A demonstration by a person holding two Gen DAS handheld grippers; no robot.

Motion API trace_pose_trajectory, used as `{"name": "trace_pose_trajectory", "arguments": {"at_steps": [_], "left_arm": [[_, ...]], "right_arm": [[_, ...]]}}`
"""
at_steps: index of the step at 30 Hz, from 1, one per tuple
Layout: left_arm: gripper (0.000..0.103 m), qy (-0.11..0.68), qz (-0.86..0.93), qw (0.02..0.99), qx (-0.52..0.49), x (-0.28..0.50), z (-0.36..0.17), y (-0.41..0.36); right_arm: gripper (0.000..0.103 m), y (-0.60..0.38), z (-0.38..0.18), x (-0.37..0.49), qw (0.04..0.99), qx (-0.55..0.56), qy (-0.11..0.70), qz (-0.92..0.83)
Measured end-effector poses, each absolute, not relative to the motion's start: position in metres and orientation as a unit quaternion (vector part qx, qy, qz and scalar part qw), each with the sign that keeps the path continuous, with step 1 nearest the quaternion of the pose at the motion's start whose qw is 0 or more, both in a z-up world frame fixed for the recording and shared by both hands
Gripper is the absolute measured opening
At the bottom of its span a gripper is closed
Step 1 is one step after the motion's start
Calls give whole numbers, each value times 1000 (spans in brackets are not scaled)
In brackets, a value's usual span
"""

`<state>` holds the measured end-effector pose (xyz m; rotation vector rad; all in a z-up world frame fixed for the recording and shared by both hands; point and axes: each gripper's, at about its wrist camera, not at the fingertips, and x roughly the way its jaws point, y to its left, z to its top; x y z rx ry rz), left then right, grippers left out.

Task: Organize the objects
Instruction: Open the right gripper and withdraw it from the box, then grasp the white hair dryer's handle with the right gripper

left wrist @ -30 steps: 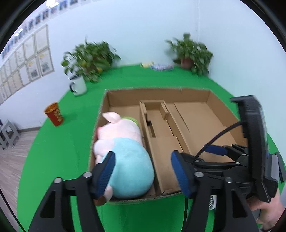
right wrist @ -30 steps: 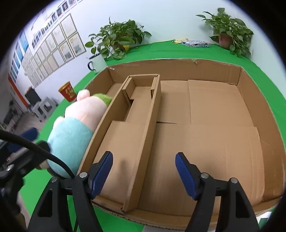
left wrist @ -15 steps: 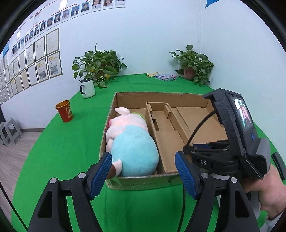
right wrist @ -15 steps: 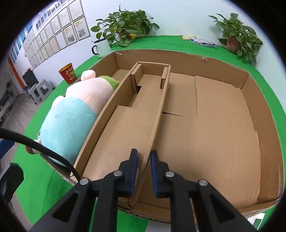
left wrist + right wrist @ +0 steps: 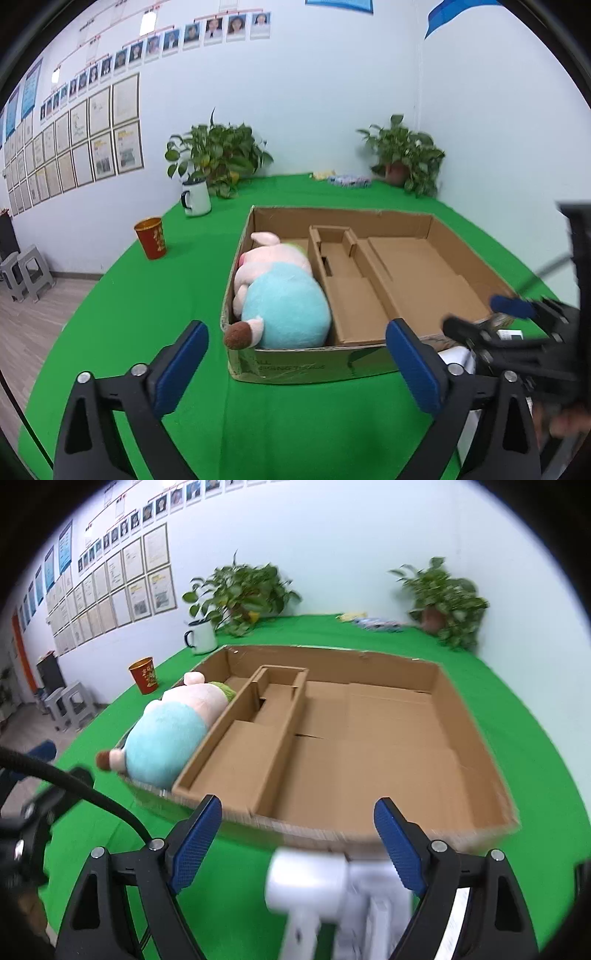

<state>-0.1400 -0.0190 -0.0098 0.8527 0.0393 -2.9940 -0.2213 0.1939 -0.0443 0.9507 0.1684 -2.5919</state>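
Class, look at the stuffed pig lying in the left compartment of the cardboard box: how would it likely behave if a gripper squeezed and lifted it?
The stuffed pig looks fuzzy and rounded, so it would probably squash under the pads rather than resist. It is likely light for its bulk. Its foot hangs over the cardboard box wall, so the limbs would probably dangle when lifted.

I get bright, even room light, heavy fisheye bending with black corners, and motion blur in my right view.

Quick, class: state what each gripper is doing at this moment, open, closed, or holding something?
Left gripper: open, holding nothing.
Right gripper: open, holding nothing; a blurred white object lies below the jaws.
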Motion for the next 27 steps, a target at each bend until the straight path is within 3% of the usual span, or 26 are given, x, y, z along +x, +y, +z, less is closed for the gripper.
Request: {"name": "trace_pose_trajectory", "arguments": {"at_steps": [10, 21, 27], "left_arm": [[100, 54, -961, -52, 267, -113, -3, 13], [100, 89, -935, -113, 325, -111, -27, 16], [100, 154, -892, -182, 385, -131, -59, 16]], "right_arm": [[84, 225, -42, -156, 158, 301, 63, -938], [84, 244, -70, -115, 266, 358, 29, -895], [76, 243, -102, -114, 263, 400, 22, -878]]}}
